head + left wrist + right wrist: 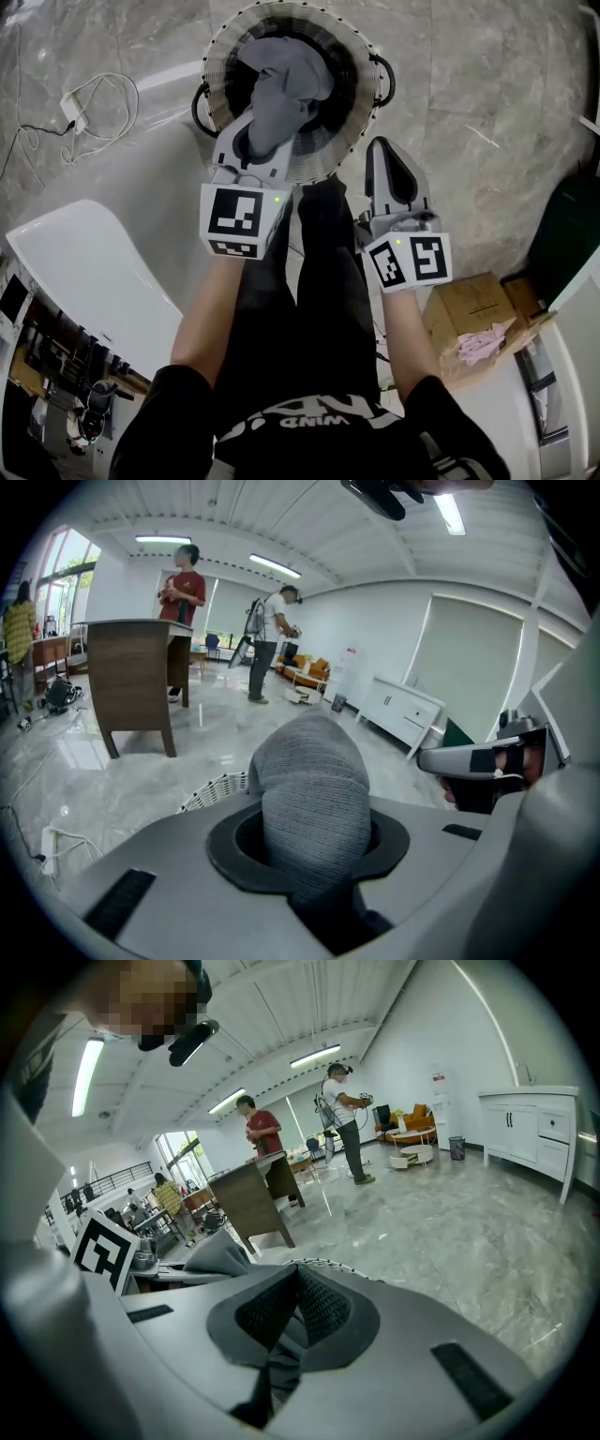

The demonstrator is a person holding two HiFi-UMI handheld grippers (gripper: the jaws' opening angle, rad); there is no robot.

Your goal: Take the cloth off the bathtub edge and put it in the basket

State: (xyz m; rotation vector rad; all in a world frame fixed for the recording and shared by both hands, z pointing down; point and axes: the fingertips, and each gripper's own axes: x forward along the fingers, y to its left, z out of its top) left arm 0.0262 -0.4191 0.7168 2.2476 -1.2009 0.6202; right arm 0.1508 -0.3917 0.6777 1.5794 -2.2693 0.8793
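Note:
A round wicker basket (221,58) stands on the marble floor ahead of me. A grey cloth (281,80) hangs down into it, its lower end piled inside. My left gripper (249,141) reaches over the basket's near rim and is shut on the cloth (314,799), which bulges up between the jaws. Just below them shows a strip of the basket rim (214,789). My right gripper (383,150) hovers outside the basket's right rim, shut with nothing in it. In the right gripper view the right gripper (294,1283) has its pads together above the basket rim (330,1264).
A white bathtub (84,272) lies at the lower left. A cardboard box (473,307) with pink cloth (483,343) sits at the right. A power strip with cable (77,103) lies on the floor at the upper left. Farther off are a brown desk (136,682) and standing people.

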